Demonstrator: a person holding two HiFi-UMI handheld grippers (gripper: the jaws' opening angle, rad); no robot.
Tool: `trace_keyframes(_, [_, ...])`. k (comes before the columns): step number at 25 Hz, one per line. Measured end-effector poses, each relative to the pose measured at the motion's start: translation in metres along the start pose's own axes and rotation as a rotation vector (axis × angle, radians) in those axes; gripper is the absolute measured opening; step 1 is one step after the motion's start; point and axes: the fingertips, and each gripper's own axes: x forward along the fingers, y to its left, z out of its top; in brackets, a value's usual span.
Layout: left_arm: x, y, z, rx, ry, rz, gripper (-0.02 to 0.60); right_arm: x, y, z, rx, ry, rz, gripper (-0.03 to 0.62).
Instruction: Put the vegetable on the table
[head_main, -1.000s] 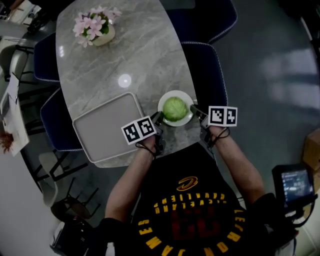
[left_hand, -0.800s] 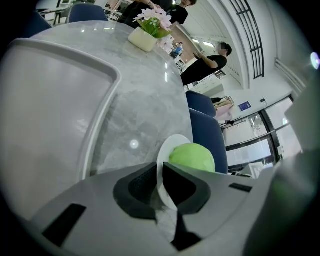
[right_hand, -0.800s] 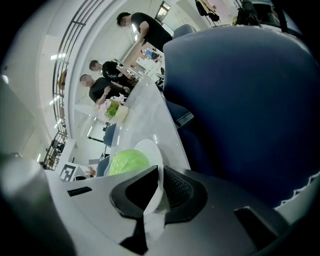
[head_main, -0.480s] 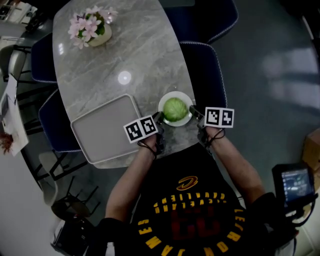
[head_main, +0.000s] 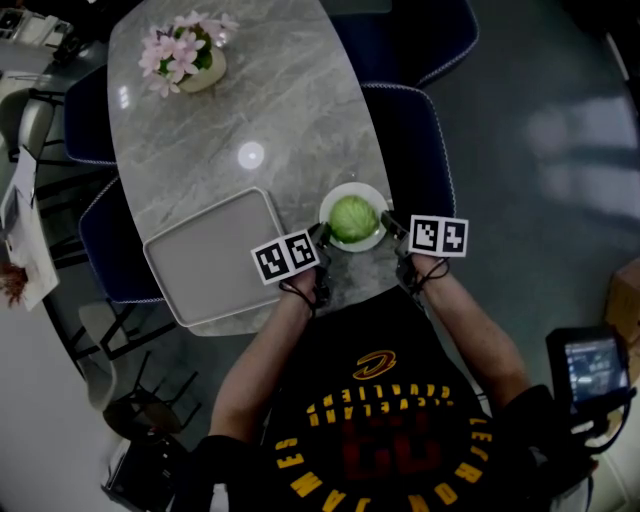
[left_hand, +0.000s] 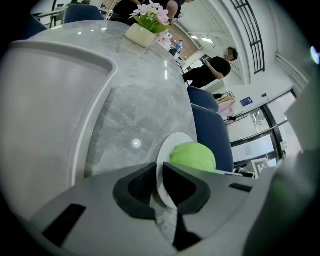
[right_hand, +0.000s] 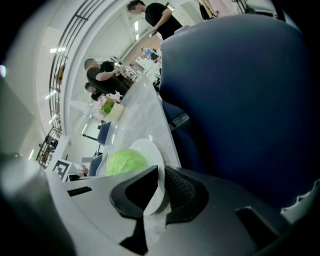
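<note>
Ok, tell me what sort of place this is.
Probably a dining area in a large open hall, perhaps a canteen: a marble-look table with blue chairs, a flower pot, a cabbage on a plate, and people standing behind.

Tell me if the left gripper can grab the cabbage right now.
Probably not yet: the left gripper is shut on the plate rim. The cabbage sits uncovered just beyond, so letting go would free it.

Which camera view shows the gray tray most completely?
The head view: the whole tray lies there, left of the plate. The left gripper view shows only part of it. In the right gripper view I cannot make it out.
</note>
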Motion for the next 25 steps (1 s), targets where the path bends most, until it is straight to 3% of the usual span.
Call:
trace_keyframes(6, [0.004, 0.0, -0.001, 0.016, -0.006, -0.003, 0.037, 0.001, -0.003, 0.0, -0.046, -0.003, -0.01, 0.037])
trace_keyframes(10, [0.007, -0.001, 0.003, 0.092, -0.006, 0.024, 0.037, 0.003, -0.003, 0.002, -0.16, 0.004, -0.058, 0.037])
trace_keyframes(15, [0.0, -0.002, 0.011, 0.192, -0.033, 0.079, 0.037, -0.004, -0.002, 0.003, -0.222, -0.006, -0.123, 0.037])
trace_keyframes(20, [-0.025, -0.011, 0.017, 0.294, -0.103, 0.093, 0.037, -0.037, 0.019, 0.014, -0.35, -0.121, -0.188, 0.037])
trace_keyframes(25, [-0.061, -0.036, 0.022, 0.377, -0.184, 0.041, 0.037, -0.065, 0.057, 0.025, -0.379, -0.268, -0.153, 0.037])
